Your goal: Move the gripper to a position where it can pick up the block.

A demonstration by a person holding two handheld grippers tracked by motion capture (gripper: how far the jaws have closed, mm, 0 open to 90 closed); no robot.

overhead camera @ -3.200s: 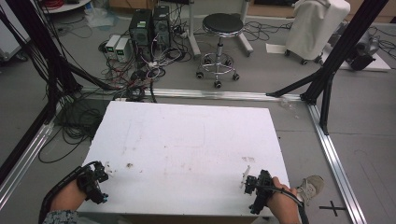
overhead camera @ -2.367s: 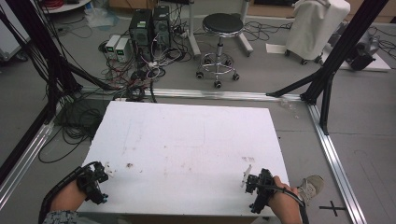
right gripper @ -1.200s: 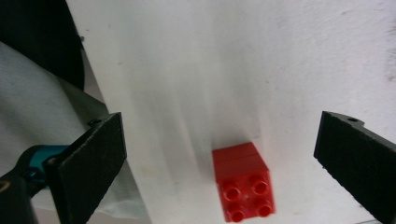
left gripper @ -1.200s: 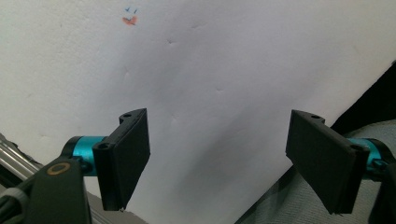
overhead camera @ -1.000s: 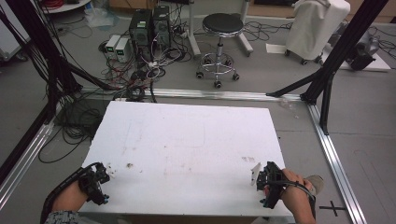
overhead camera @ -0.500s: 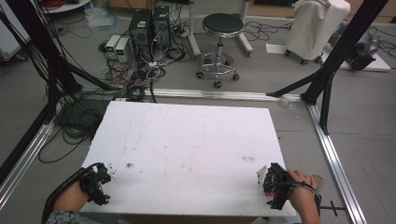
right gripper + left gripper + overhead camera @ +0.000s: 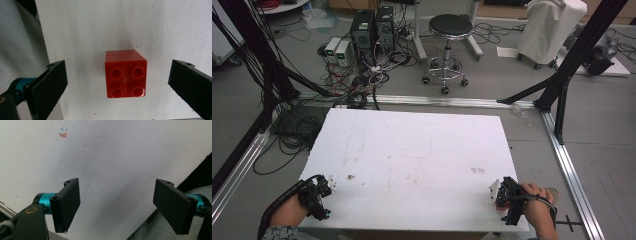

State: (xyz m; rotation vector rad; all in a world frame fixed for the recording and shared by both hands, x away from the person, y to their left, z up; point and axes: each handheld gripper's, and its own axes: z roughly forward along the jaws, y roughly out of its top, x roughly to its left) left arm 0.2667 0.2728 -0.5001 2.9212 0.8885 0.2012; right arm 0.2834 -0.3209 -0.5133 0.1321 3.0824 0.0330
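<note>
A red four-stud brick (image 7: 125,75), made of two stacked layers, rests on the white table (image 7: 412,150) near its front right corner. In the right gripper view it lies between the jaws, studs toward the camera, with a wide gap on each side. My right gripper (image 7: 119,75) is open around it without touching; in the high view this gripper (image 7: 498,192) sits at the table's front right. My left gripper (image 7: 326,186) is at the front left corner. In its own view the left gripper (image 7: 116,200) stands open over bare table, by the edge.
A small orange and blue mark (image 7: 63,133) is on the tabletop ahead of the left gripper. Beyond the table stand a black stool (image 7: 447,25), computer towers (image 7: 372,25) with tangled cables, and a white covered object (image 7: 552,25). Aluminium rails (image 7: 569,165) frame the floor.
My right gripper has shifted right and nearer the table's front right corner. The left gripper has hardly moved.
</note>
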